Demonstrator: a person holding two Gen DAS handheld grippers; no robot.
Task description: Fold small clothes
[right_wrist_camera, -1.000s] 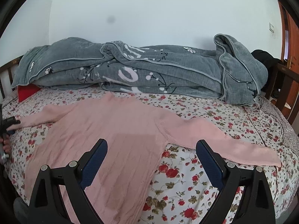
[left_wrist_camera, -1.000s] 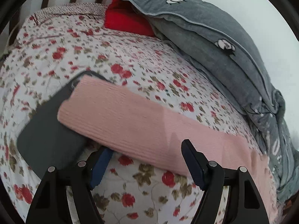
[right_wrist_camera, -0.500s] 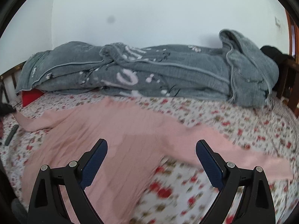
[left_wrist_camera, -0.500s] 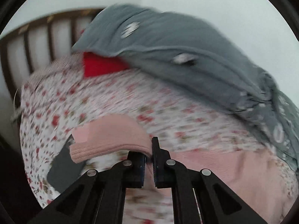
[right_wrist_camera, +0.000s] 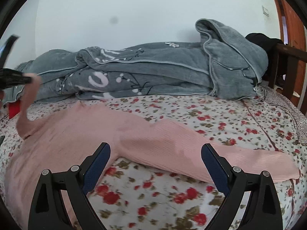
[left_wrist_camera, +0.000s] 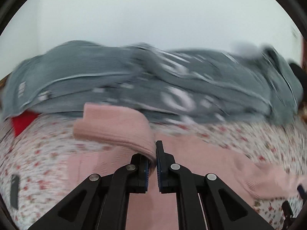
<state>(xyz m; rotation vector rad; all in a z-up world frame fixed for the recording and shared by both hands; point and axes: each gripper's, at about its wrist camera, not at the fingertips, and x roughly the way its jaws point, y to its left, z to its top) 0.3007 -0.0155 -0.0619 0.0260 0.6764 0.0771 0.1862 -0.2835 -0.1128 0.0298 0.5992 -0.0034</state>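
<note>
A pink knit sweater [right_wrist_camera: 80, 134] lies spread on the flowered bedsheet [right_wrist_camera: 220, 115]. My left gripper [left_wrist_camera: 154, 153] is shut on the sweater's left sleeve [left_wrist_camera: 117, 128], whose cuff end flops over to the left above the bed. From the right wrist view the same left gripper [right_wrist_camera: 28, 79] shows at the left edge, holding that sleeve [right_wrist_camera: 26, 103] lifted off the bed. My right gripper [right_wrist_camera: 155, 153] stands open just above the right sleeve [right_wrist_camera: 211, 153], which lies flat between and beyond its fingers. Nothing is pinched in it.
A rumpled grey blanket [right_wrist_camera: 172, 72] runs along the wall at the back of the bed. A red cushion [left_wrist_camera: 23, 122] peeks out at the left. A dark phone [left_wrist_camera: 14, 190] lies on the sheet at the left edge. A wooden bed frame [right_wrist_camera: 287, 61] stands at the right.
My left gripper closed on the left sleeve, lifted it off the phone and carried it up and rightward over the sweater. My right gripper sank closer to the right sleeve.
</note>
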